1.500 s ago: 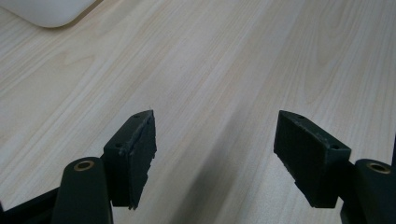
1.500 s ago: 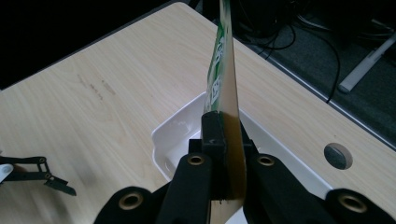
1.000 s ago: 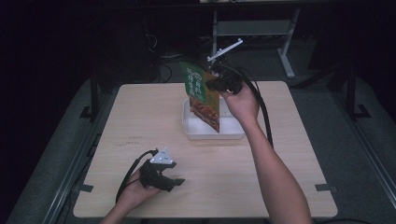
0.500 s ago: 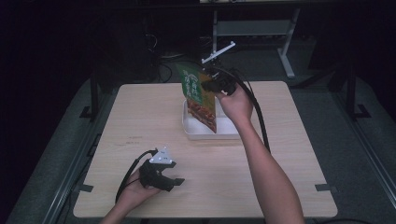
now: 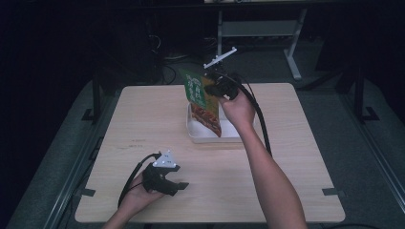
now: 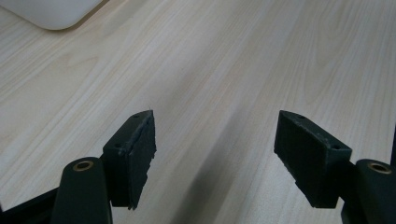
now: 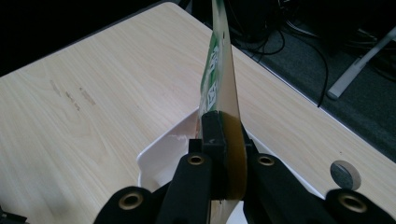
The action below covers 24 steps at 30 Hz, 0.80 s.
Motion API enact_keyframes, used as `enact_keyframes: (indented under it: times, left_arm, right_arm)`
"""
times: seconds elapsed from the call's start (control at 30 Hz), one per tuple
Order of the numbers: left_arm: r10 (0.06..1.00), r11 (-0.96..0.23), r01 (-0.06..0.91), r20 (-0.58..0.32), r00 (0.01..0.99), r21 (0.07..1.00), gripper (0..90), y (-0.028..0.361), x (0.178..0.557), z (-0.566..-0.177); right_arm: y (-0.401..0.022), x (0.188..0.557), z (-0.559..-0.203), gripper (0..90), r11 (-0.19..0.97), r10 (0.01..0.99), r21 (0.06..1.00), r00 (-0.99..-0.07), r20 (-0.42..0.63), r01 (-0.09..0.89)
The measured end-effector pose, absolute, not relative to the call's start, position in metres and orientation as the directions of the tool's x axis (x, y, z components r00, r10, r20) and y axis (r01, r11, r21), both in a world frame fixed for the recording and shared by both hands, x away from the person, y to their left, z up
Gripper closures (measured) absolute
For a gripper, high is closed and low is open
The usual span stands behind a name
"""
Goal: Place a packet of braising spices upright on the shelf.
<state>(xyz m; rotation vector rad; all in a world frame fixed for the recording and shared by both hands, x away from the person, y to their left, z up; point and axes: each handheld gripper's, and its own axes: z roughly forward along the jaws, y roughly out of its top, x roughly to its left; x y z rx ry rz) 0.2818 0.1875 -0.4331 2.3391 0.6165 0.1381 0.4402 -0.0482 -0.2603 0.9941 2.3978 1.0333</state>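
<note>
A flat green and orange snack bag (image 5: 200, 98) hangs upright over a white tray (image 5: 198, 136) near the back middle of the wooden table (image 5: 143, 124). My right gripper (image 5: 217, 86) is shut on the bag's upper edge; in the right gripper view the jaws pinch the bag (image 7: 219, 79) edge-on above the tray (image 7: 161, 156). The bag's bottom corner reaches down to the tray's front rim. My left gripper (image 5: 184, 186) rests low over the table's front left, jaws wide apart. Bare wood lies between its fingers (image 6: 135, 151).
A cable trails from each gripper across the table. Metal frame legs (image 5: 293, 57) and cables stand on the dark floor behind the table. A round grey sticker (image 7: 344, 173) sits on the table near the tray. A tray corner (image 6: 51, 11) shows ahead of the left gripper.
My right hand has drifted slightly left and toward the back with the bag, which now tilts a little more. The left hand has stayed in place.
</note>
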Motion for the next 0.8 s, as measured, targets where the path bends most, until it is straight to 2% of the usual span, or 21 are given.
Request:
enact_keyframes:
  times: [0.4, 0.8]
  left_arm:
    - [0.466, -0.641, 0.392, -0.072, 0.882, 0.660, 29.2, 0.187, 0.282, -0.433]
    - [0.466, -0.640, 0.392, -0.072, 0.882, 0.661, 29.0, 0.188, 0.282, -0.433]
  right_arm:
    - [-0.048, 0.445, -0.264, 89.8, 0.492, 0.738, 0.746, -0.670, -0.084, 0.449]
    - [-0.043, 0.448, -0.277, 89.8, 0.504, 0.730, 0.727, -0.679, -0.071, 0.467]
